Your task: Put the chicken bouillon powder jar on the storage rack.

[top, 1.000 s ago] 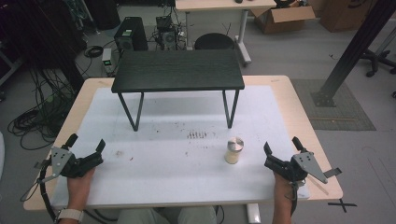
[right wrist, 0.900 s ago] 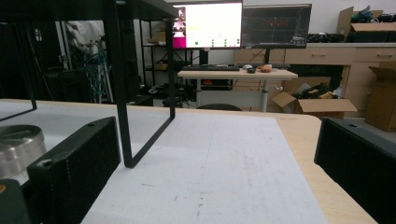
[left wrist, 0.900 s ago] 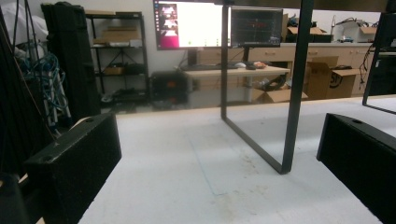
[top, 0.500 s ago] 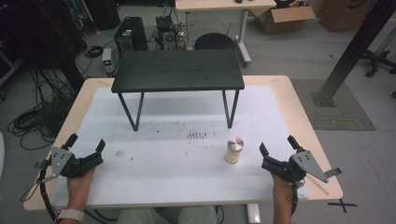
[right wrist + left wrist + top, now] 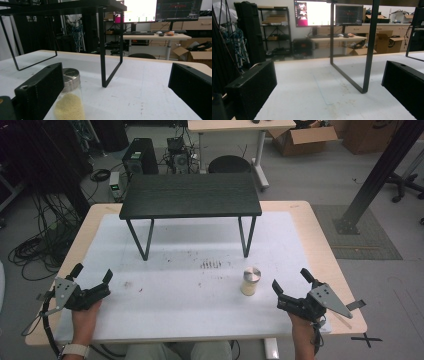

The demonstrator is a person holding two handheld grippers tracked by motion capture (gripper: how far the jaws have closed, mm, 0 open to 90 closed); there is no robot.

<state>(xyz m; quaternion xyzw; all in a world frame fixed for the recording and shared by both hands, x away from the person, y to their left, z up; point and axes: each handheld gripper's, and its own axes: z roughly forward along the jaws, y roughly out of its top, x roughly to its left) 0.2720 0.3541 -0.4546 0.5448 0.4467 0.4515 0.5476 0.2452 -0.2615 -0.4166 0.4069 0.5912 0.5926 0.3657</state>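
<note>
A small glass jar [image 5: 250, 281] with a metal lid, holding pale yellow grains, stands on the white table top right of centre. My right gripper [image 5: 290, 279] rests open just right of it, near the front edge. In the right gripper view the jar [image 5: 70, 100] sits partly behind the left jaw, outside the gap of the right gripper [image 5: 116, 77]. My left gripper [image 5: 92, 272] lies open at the front left with nothing between its jaws. The left gripper [image 5: 329, 75] looks over bare table toward a leg of the black stand [image 5: 368, 50].
A low black stand [image 5: 190, 195] on thin metal legs occupies the back half of the white table [image 5: 175, 310]. Dark smudges [image 5: 211, 265] mark the surface in front of it. Desks, monitors, boxes and cables fill the room beyond.
My right gripper has slid a little to the left, closer to the jar. The left gripper has stayed about where it was.
</note>
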